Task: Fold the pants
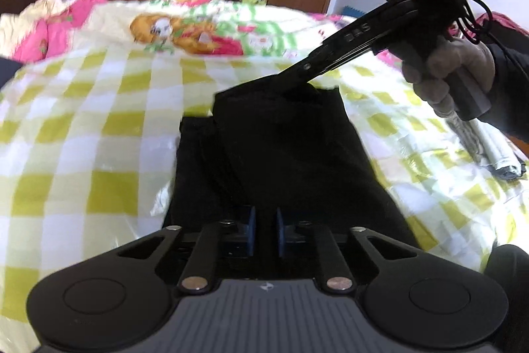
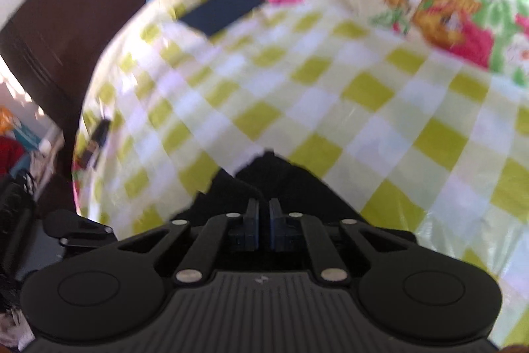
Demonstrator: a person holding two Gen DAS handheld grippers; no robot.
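The one pair of black pants (image 1: pixel 274 148) lies on the green-and-white checked bedspread (image 1: pixel 82 108) with its long axis running from the left gripper (image 1: pixel 263 232) at the near end to the right gripper (image 1: pixel 297 86) at the far end, so each tool holds one end of the fold. The left gripper's blue pads (image 1: pixel 252 229) sit nearly together over the dark cloth and seem clenched on it, though the cloth between them is hard to see. In the right wrist view the right gripper (image 2: pixel 263 220) is likewise pinched on a raised peak of the pants (image 2: pixel 264 177); two grippers, one garment.
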